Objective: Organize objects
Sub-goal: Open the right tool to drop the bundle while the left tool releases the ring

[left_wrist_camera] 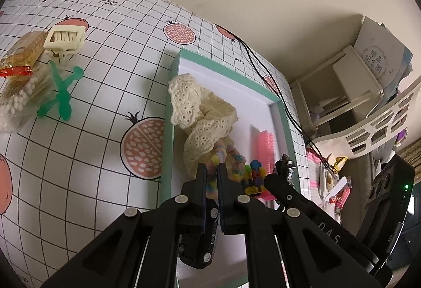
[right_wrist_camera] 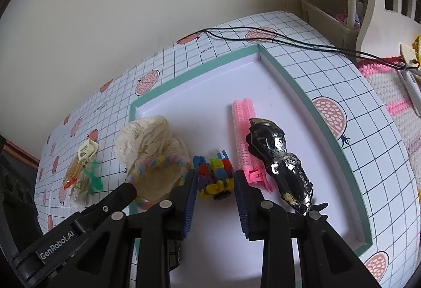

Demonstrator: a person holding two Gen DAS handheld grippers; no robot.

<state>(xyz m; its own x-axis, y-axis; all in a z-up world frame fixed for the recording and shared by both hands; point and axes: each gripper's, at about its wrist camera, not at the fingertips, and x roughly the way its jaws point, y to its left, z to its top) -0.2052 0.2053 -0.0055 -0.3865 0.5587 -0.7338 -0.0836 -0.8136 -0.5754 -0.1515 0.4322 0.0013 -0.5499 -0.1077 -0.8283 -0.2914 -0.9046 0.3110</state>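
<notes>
Left wrist view: left gripper (left_wrist_camera: 211, 169) jaws pinched on the pastel braided band (left_wrist_camera: 231, 156) of one soft cream lace scrunchie (left_wrist_camera: 202, 114), held over the teal-rimmed white tray (left_wrist_camera: 168, 114); light and floppy, so the braid looks the best hold. Right gripper (right_wrist_camera: 214, 180) jaws spread, empty. In tray: one pink roller clip (right_wrist_camera: 243, 135), one black figurine (right_wrist_camera: 284, 169), one multicoloured block toy (right_wrist_camera: 214, 169), one black toy car (left_wrist_camera: 200, 243).

Black fingers (right_wrist_camera: 189, 198) with blue ribbed pads, "GenRobot.AI" label.
</notes>
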